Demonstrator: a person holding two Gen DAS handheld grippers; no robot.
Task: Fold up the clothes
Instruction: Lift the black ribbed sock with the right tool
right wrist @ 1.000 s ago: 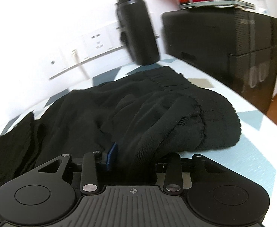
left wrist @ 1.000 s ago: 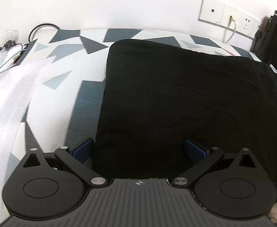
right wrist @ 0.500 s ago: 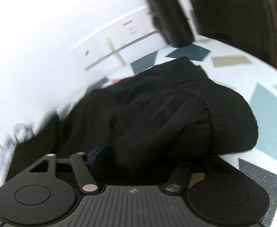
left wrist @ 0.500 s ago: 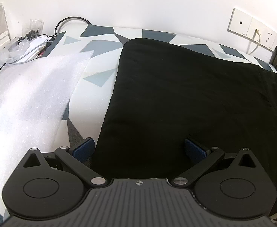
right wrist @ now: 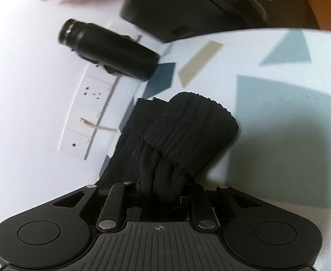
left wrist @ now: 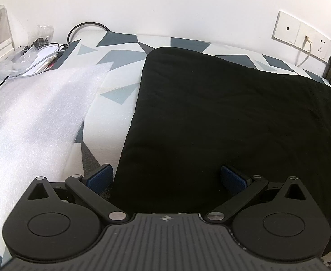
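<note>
— Grippers first: what are they doing?

— Left gripper (left wrist: 166, 177) has its blue-padded fingers (left wrist: 100, 177) spread wide, holding nothing; the near edge of the black knit garment (left wrist: 222, 117) lies between them. Right gripper (right wrist: 159, 190) is clamped on a bunched fold of that same black fabric (right wrist: 179, 140), and the ribbed elastic waistband (right wrist: 201, 117) stands up just past the jaws.

— Where does the garment lie?

— Spread flat across the white tablecloth with grey and blue triangles (left wrist: 120, 56), filling the middle and right of the left wrist view. On the right wrist side it is gathered and lifted at the gripper, the rest trailing towards the wall.

— And around it?

— Beside the cloth's left edge sits a white foam sheet (left wrist: 34, 117), near but apart from the garment. Behind that, a tangle of cables and clear plastic bags (left wrist: 30, 54). White wall sockets (left wrist: 301, 33) run along the back wall with a pale cable plugged in. A black cylindrical flask (right wrist: 109, 47) stands by the sockets, next to a dark box, possibly an appliance (right wrist: 210, 4); that view is tilted and blurred
</note>
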